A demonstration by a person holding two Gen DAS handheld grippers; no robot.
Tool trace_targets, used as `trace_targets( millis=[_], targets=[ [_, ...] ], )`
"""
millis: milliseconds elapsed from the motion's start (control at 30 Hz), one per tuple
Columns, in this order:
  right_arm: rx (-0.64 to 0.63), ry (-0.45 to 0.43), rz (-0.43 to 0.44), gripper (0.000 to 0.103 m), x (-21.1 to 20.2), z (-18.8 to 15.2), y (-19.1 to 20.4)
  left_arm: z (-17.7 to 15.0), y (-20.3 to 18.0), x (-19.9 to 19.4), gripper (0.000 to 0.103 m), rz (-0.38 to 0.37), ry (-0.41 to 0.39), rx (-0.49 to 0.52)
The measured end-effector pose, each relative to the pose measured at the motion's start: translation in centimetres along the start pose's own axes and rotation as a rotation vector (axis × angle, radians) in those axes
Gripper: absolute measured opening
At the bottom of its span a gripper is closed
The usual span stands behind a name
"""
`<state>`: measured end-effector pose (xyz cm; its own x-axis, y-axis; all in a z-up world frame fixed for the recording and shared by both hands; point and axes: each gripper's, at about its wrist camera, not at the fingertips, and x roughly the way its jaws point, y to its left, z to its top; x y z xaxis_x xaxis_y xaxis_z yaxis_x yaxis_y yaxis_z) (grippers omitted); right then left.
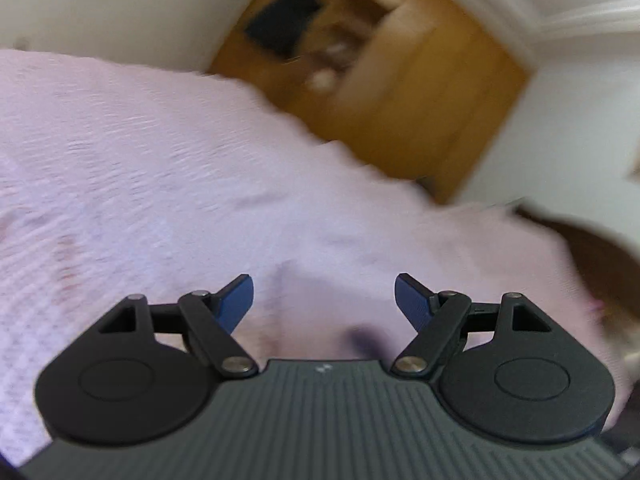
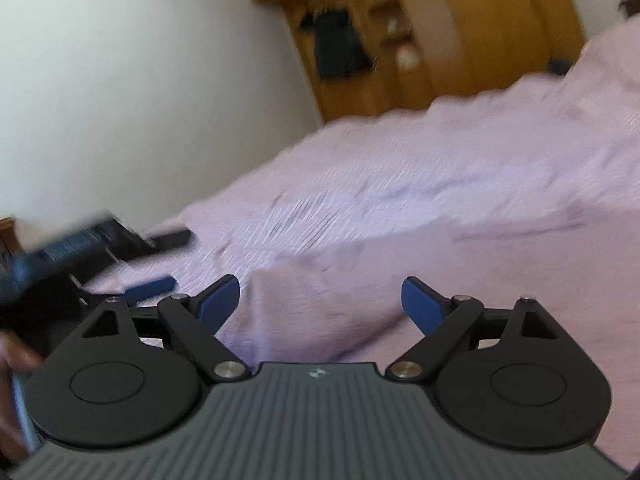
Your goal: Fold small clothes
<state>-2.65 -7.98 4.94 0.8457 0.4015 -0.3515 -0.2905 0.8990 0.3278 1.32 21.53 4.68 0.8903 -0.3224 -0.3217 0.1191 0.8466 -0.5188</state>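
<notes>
My left gripper [image 1: 324, 296] and right gripper [image 2: 320, 300] both gape empty above the pink textured bedspread [image 1: 160, 184].

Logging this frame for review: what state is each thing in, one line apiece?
left tool: open, nothing between its fingers
right tool: open, nothing between its fingers
pink cloth: lying on the bed, one edge raised
pink bedspread: spread out, rippled
wardrobe: open, dark garment hanging inside

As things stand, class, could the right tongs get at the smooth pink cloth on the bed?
Probably yes: the right tongs stand open and empty, and the smooth pink cloth lies just ahead with nothing between.
</notes>
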Motion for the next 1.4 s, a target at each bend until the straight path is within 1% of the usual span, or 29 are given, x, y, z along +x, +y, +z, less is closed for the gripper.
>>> trace_targets(
  millis=[33,67,100,133,167,200,267,300,333,367,400,433,467,500,600,733,800,867,900,933,967,1000,1033,1067,1100,1167,1233,1333,1400],
  targets=[
    [-0.018,0.019,-0.020,0.095,1.0,0.5,1.1,-0.2,0.2,0.6,0.079,0.001,0.034,-0.022],
    [-0.034,0.015,-0.075,0.097,2.4,1.2,1.9,-0.3,0.5,1.3,0.077,-0.015,0.081,-0.053],
    [-0.040,0.004,-0.113,0.098,3.2,1.9,2.4,-0.3,0.8,2.0,0.072,-0.022,0.119,-0.094],
    [-0.042,0.005,-0.121,0.098,4.1,2.6,2.6,-0.4,1.3,2.3,0.071,-0.008,0.131,-0.144],
    [-0.047,0.030,-0.118,0.098,4.8,3.0,3.0,-0.3,1.9,2.6,0.071,-0.001,0.137,-0.200],
    [-0.059,0.076,-0.114,0.098,5.6,3.4,3.5,-0.2,2.5,2.8,0.071,0.000,0.142,-0.251],
    [-0.087,0.161,-0.110,0.097,6.7,3.6,4.1,-0.1,3.0,2.7,0.071,-0.006,0.139,-0.314],
    [-0.086,0.223,-0.109,0.093,7.4,3.7,4.1,0.0,2.9,2.5,0.071,-0.015,0.127,-0.328],
    [-0.076,0.275,-0.104,0.081,8.0,3.9,4.0,0.1,2.9,2.2,0.071,-0.027,0.116,-0.335],
    [-0.072,0.329,-0.093,0.073,8.5,4.0,3.9,0.3,2.7,2.0,0.071,-0.037,0.108,-0.344],
    [-0.089,0.373,-0.100,0.051,9.0,3.9,4.1,0.5,2.5,1.9,0.071,-0.045,0.103,-0.359],
    [-0.134,0.391,-0.144,0.016,9.1,3.7,4.7,1.0,2.3,1.9,0.071,-0.051,0.104,-0.379],
    [-0.188,0.381,-0.206,0.005,8.9,3.5,5.4,1.3,2.1,2.1,0.071,-0.059,0.110,-0.396],
    [-0.228,0.350,-0.225,0.005,8.6,3.7,5.8,1.3,1.8,2.3,0.071,-0.066,0.120,-0.408],
    [-0.236,0.223,-0.150,0.005,5.5,4.9,5.7,1.5,1.2,2.9,0.071,-0.083,0.147,-0.417],
    [-0.202,0.111,-0.112,0.005,0.2,6.1,3.6,0.9,-0.6,3.3,0.071,-0.113,0.154,-0.348],
    [-0.212,0.071,-0.125,0.005,-2.6,4.9,2.0,1.0,-1.7,3.3,0.071,-0.117,0.147,-0.295],
    [-0.206,0.051,-0.128,0.005,-5.2,2.2,0.7,0.8,-2.0,3.5,0.071,-0.118,0.137,-0.270],
    [-0.204,0.073,-0.146,0.006,-6.0,0.7,-0.2,0.7,-1.7,3.5,0.071,-0.121,0.137,-0.270],
    [-0.213,0.111,-0.192,0.006,-6.4,-0.9,-1.1,0.4,-0.9,3.4,0.071,-0.122,0.139,-0.276],
    [-0.234,0.147,-0.247,0.011,-6.5,-2.3,-1.6,0.4,-0.5,3.2,0.071,-0.119,0.141,-0.291],
    [-0.280,0.172,-0.309,0.032,-6.8,-4.0,-1.8,0.4,-0.1,3.1,0.071,-0.114,0.142,-0.311],
    [-0.336,0.153,-0.341,0.051,-7.3,-5.2,-1.4,0.3,0.4,2.9,0.071,-0.111,0.142,-0.331],
    [-0.410,0.116,-0.371,0.055,-7.5,-6.3,-1.0,0.3,1.1,3.2,0.071,-0.109,0.144,-0.342],
    [-0.498,0.083,-0.393,0.056,-7.7,-7.1,0.0,0.3,1.5,3.2,0.071,-0.105,0.148,-0.348],
    [-0.606,0.022,-0.404,0.058,-7.8,-7.7,1.7,0.5,1.8,2.8,0.071,-0.095,0.151,-0.334],
    [-0.644,-0.036,-0.368,0.070,-8.0,-7.3,3.5,0.5,2.0,2.3,0.071,-0.070,0.144,-0.308],
    [-0.616,0.024,-0.184,0.082,-7.8,-5.9,6.9,0.1,2.3,1.5,0.070,-0.050,0.123,-0.281],
    [-0.635,0.067,-0.120,0.083,-6.4,-5.6,9.6,0.1,2.2,1.2,0.057,-0.070,0.116,-0.254]
  ],
)
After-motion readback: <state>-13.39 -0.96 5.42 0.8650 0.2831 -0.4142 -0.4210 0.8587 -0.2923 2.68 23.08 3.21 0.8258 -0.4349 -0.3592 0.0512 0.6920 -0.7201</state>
